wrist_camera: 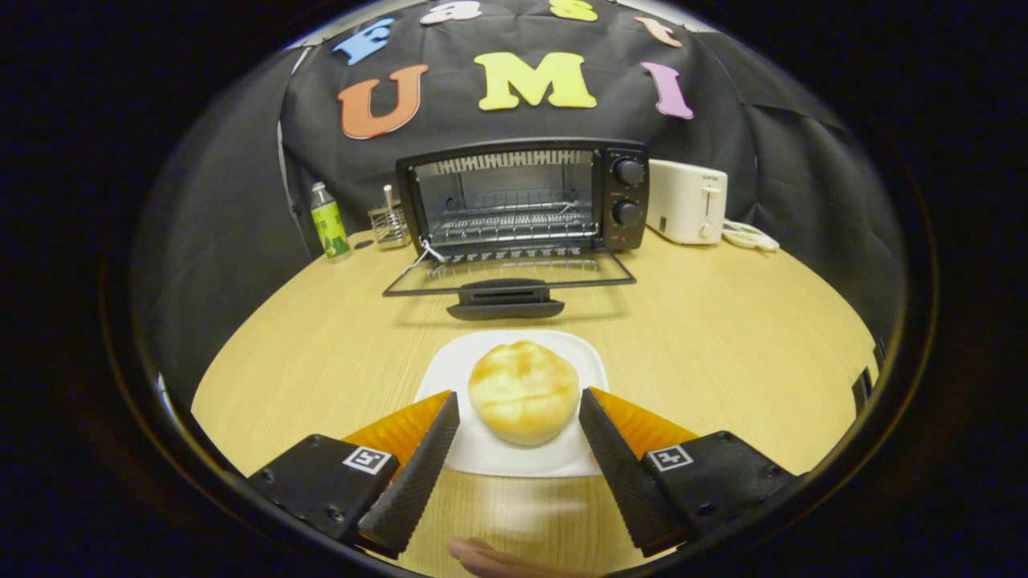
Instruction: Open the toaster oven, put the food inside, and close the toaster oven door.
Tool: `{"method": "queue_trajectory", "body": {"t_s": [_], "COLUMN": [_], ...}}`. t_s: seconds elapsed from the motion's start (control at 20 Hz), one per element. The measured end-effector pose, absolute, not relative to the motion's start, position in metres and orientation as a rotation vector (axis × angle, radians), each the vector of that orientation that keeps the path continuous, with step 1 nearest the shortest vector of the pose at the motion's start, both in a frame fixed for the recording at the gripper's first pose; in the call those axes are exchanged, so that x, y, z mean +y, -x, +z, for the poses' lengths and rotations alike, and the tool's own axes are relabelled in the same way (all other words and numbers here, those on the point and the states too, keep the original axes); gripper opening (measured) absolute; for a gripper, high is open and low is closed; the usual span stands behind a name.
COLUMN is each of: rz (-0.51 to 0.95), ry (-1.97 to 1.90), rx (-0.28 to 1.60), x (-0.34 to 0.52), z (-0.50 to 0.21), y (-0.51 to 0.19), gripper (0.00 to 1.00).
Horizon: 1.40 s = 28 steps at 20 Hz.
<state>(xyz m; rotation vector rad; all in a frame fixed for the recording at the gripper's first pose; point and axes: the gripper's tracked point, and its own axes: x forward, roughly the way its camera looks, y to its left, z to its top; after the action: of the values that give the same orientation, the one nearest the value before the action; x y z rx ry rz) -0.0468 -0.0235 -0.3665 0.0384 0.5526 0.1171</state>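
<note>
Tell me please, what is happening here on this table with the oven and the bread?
A person is holding a two-finger gripper over a wooden table. Its fingers are open, one on each side of a bread roll that lies on a white plate, not yet pressing it. Beyond the plate, the toaster oven stands with its door already folded down and the rack inside bare. So the oven is open, and the food is about to be picked up.

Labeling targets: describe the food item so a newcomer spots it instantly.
Start at the toaster oven, door dropped open. Ahead of it lies a white plate. On it, between the open gripper fingers, untouched: the bun, round, golden-brown, the table's sole food.
</note>
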Motion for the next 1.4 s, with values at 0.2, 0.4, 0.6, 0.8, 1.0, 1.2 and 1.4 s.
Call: {"method": "queue_trajectory", "body": {"t_s": [0.2, 0.4, 0.6, 0.8, 1.0, 1.2, 1.4], "rz": [0.109, 0.095, 0.099, 0.110, 0.129, 0.158, 0.183], "ry": [-0.028, -0.064, -0.102, -0.116, -0.133, -0.146, -0.174], "rx": [0.547, 0.542, 0.527, 0.494, 0.474, 0.440, 0.381], "x": [-0.023, -0.028, -0.031, -0.032, -0.033, -0.030, -0.024], "z": [-0.371, -0.370, -0.367, -0.360, -0.352, -0.332, -0.306], "y": [0.040, 0.039, 0.038, 0.038, 0.041, 0.048, 0.049], "gripper": [1.00, 0.98, 0.84, 0.75, 0.70, 0.66, 0.63]}}
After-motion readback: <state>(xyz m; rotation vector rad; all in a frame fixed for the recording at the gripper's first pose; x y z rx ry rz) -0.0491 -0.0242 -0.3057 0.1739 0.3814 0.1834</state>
